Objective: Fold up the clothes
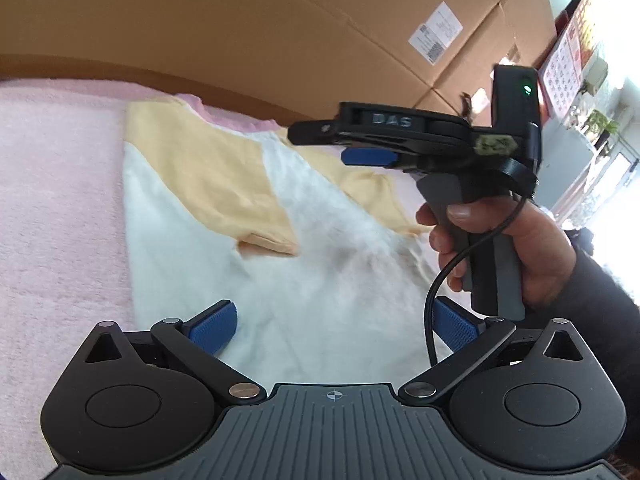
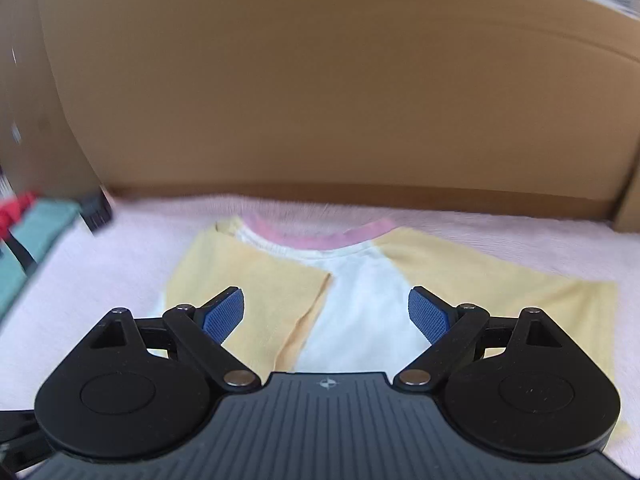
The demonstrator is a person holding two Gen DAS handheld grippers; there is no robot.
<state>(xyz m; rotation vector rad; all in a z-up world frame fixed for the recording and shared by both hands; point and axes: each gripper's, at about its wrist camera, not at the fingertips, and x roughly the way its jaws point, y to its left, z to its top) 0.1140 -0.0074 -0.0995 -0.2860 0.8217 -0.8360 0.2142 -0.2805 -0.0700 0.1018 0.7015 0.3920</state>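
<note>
The left gripper (image 1: 336,330) fills the bottom of its own view, jaws spread wide, with nothing between the blue pads (image 1: 212,330); it hangs over the lower white part of the shirt (image 1: 280,280). The right gripper (image 2: 326,316) is likewise released, its jaws standing apart and empty above the garment, clamped on nothing.

The shirt (image 2: 360,300) lies flat on the pink blanket (image 1: 60,200), collar end toward the cardboard box (image 2: 320,80). Its body is white, its sleeves pale yellow, and its neckband pink (image 2: 320,240). In the right wrist view, the left-hand sleeve (image 2: 248,280) is folded inward over the white body, its cuff edge running diagonally toward the centre. The opposite sleeve (image 2: 500,280) lies spread outward on the blanket. The right wrist view is blurred.

In the left wrist view, the right gripper (image 1: 356,148) appears from the side, raised above the far sleeve, held by a hand (image 1: 520,248) around its grey handle. A black cable (image 1: 440,280) loops down from the device.

The box stands directly behind the blanket and bears a white label (image 1: 436,32). At the left edge of the right wrist view lie teal and red items (image 2: 36,232); their identity cannot be determined.
</note>
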